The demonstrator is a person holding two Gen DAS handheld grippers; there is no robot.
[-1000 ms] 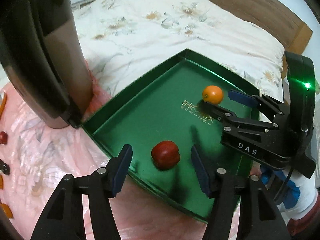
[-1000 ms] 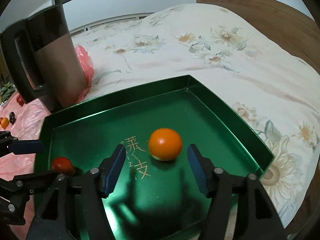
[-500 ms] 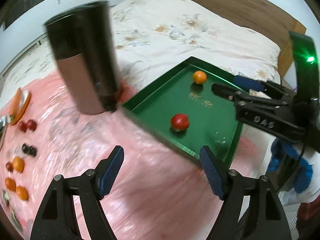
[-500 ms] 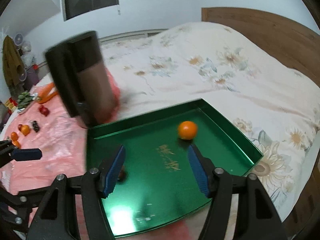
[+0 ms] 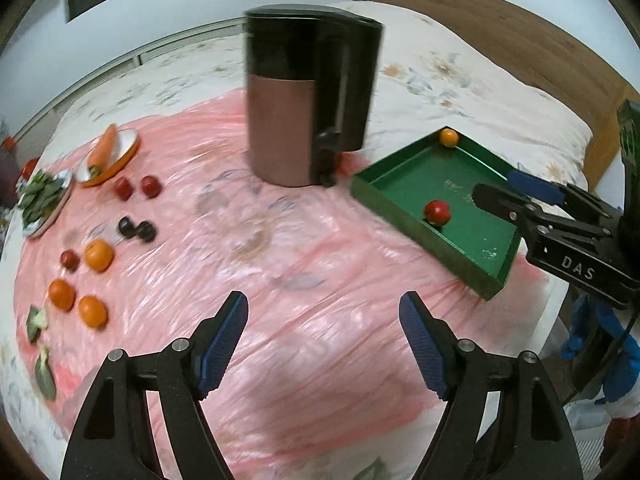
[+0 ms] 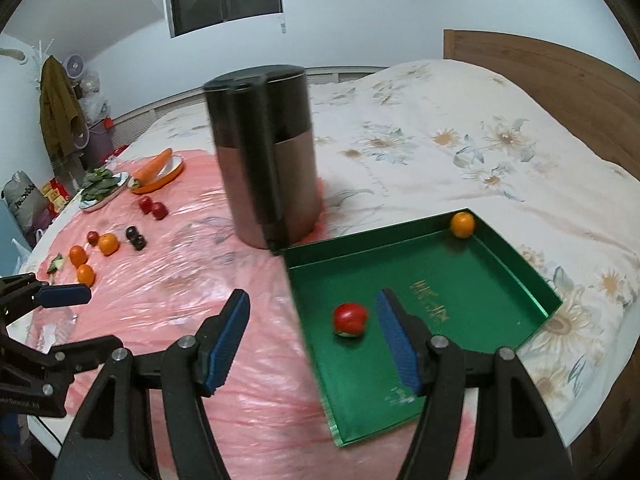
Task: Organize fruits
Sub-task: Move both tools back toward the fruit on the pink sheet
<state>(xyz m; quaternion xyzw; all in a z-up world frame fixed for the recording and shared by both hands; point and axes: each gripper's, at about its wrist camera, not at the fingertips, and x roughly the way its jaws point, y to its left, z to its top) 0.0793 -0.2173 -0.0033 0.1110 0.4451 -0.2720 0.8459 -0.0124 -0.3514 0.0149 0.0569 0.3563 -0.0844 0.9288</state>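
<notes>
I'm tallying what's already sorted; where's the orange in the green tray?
In both wrist views the orange sits in the green tray's far corner, well apart from the red fruit near the tray's front.

green tray (image 6: 516,264), red fruit (image 6: 350,319), orange fruit (image 6: 462,225), pink sheet (image 5: 304,320)

The left tongs (image 5: 323,334) point downward at an angle, and their jaws stand wide apart with nothing between the blue pads (image 5: 222,344). These jaws have just been opening. The right tongs (image 6: 313,334) also tilt downward and hold nothing; their jaws have just been opening further. In the left wrist view the right tongs (image 5: 516,188) reach in from the right side. In the right wrist view the left tongs (image 6: 60,295) come in at the left edge.
</notes>
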